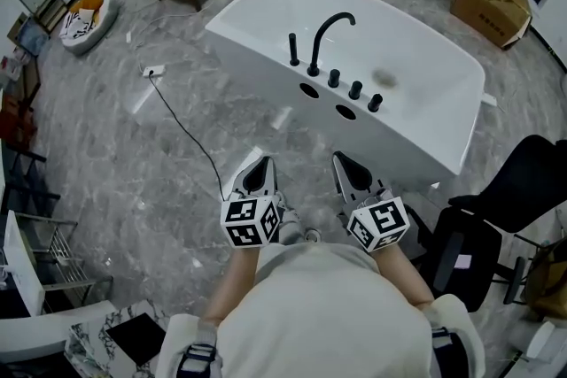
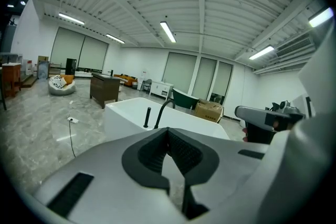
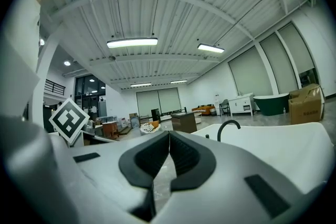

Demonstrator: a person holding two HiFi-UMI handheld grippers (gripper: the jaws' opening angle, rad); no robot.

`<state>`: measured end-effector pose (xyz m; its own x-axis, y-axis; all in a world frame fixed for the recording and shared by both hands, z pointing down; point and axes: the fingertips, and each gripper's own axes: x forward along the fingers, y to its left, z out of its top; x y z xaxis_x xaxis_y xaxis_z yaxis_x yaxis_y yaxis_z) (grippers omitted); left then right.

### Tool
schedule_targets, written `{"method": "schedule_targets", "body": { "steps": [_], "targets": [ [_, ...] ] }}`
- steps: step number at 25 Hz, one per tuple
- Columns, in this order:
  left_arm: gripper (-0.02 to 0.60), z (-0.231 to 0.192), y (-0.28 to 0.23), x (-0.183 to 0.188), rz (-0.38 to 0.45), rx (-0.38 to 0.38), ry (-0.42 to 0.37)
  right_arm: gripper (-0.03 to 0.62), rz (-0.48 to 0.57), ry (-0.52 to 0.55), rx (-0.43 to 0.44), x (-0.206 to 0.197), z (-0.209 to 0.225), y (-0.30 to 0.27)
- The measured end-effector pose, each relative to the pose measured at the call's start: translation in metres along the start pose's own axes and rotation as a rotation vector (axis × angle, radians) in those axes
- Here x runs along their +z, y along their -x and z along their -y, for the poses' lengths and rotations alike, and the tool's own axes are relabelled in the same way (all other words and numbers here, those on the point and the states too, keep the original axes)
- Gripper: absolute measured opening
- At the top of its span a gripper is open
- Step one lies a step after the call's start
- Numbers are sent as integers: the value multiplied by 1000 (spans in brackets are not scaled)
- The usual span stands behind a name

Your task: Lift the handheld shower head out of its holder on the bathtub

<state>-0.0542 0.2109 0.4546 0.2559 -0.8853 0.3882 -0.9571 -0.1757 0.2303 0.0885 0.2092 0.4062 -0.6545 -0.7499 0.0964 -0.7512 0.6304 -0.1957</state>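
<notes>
Head view: the shower head (image 1: pixel 293 49) stands upright in its holder (image 1: pixel 293 63) on the near rim of the bathtub (image 1: pixel 266 73), just left of the faucet (image 1: pixel 330 35). The left gripper (image 1: pixel 260 165) and right gripper (image 1: pixel 345 165) are over the floor (image 1: pixel 168 181), short of the tub.

Left gripper view: jaws together, nothing held.

Right gripper view: jaws together, nothing held.

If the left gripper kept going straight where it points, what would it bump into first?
The left gripper would probably hit the bathtub first, on its near wall below the black faucet; depth is unclear.
</notes>
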Motion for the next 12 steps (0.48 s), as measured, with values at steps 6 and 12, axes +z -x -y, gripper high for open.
{"method": "schedule_targets", "body": {
  "steps": [6,12],
  "targets": [
    [20,-2,-18,3,-13,-10,-4,20,-5,-16,-14,-3,11,-11],
    [21,-18,-55,11,-28,-9,12,20,-17,-6,-37,-2,34,-37]
  ]
}}
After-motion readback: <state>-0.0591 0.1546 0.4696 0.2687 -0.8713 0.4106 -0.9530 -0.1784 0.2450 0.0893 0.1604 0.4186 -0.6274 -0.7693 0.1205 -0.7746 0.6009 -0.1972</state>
